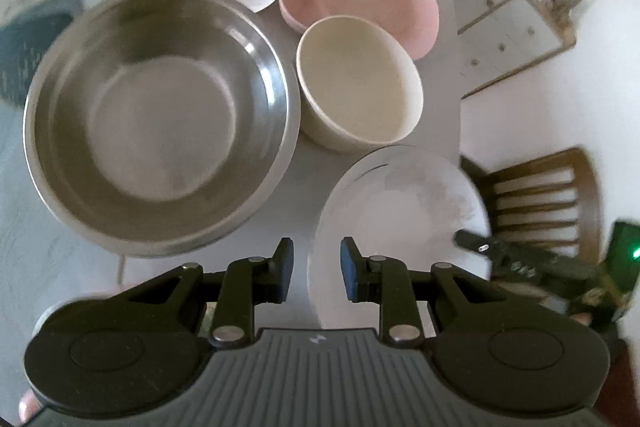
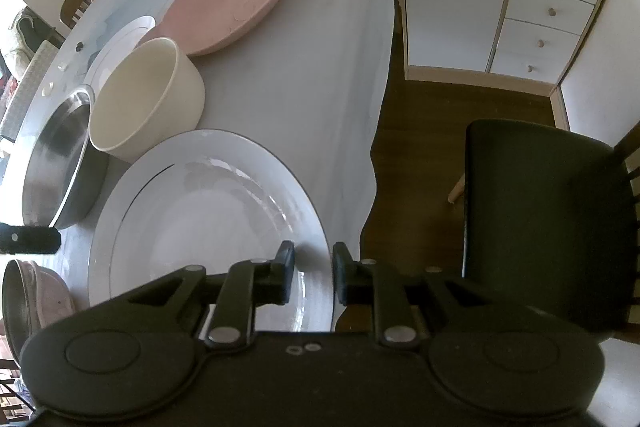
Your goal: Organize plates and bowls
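Straddling glossy white plate [image 2: 200, 223] rim, right gripper [image 2: 313, 273] narrow; left gripper [image 1: 316, 273] narrow, empty.

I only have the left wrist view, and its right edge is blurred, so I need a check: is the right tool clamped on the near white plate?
Observer: No. The right tool straddles the rim of the near white plate, pads apart, not pressing.
Operator: How near the table edge is that plate?
Observer: Its right rim lies close to the edge of the tablecloth, with wooden floor beyond.
Operator: Any dishes I'm missing?
Observer: Yes, a second metal bowl, nearer than the big steel bowl.
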Motion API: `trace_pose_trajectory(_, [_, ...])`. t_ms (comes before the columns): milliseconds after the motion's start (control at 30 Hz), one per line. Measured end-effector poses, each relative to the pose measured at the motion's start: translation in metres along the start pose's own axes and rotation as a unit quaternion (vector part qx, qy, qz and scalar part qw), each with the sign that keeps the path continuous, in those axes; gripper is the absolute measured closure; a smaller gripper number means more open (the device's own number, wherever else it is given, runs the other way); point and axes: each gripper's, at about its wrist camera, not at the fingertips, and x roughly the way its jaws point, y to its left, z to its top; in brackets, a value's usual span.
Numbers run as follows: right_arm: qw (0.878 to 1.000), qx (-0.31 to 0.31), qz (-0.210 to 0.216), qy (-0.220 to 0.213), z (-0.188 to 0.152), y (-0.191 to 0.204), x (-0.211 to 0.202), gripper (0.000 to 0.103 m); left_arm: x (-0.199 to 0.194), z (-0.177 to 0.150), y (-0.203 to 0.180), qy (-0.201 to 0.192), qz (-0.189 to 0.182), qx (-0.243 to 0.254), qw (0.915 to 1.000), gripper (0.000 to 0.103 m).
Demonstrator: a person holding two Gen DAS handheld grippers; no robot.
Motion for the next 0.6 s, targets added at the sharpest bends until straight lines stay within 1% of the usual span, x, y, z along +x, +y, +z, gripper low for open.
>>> trace_pose_trajectory(33, [1.0,-0.001,-0.001,0.001,0.0,0.001,0.0,0.082,0.005,-0.001,-0.004,0.002,0.014,0.009,0.9999,0.079])
trace_pose_trajectory(133, [1.0,-0.002,-0.003,0.002,0.0,0.001,0.0,0.082,0.018,-0.008,-0.016,0.008,0.037,0.026,0.999,0.079])
trace_pose_trajectory(200, [1.0,0.002,-0.003,0.0,0.0,0.001,0.0,0.082,0.027,-0.012,-0.021,0.011,0.059,0.035,0.9976,0.079])
trace_pose_trajectory(300, [1.0,0.005,0.0,-0.005,-0.001,-0.001,-0.002,0.086,0.036,-0.014,-0.024,0.016,0.071,0.039,0.9966,0.079])
trace_pose_trajectory(333, [1.0,0.006,0.001,-0.007,-0.001,-0.003,-0.003,0.087,0.039,-0.014,-0.025,0.017,0.072,0.04,0.9964,0.079])
trace_pose_trajectory(433, [1.0,0.009,0.01,-0.009,-0.001,-0.007,-0.006,0.089,0.049,-0.019,-0.028,0.021,0.061,0.039,0.9972,0.079])
trace_pose_trajectory(500, [1.0,0.012,0.013,-0.012,-0.002,-0.008,-0.006,0.089,0.052,-0.022,-0.026,0.024,0.059,0.04,0.9972,0.083])
trace_pose_trajectory(600, [1.0,0.011,0.015,-0.013,-0.003,-0.009,-0.007,0.089,0.051,-0.027,-0.026,0.02,0.062,0.044,0.9969,0.085])
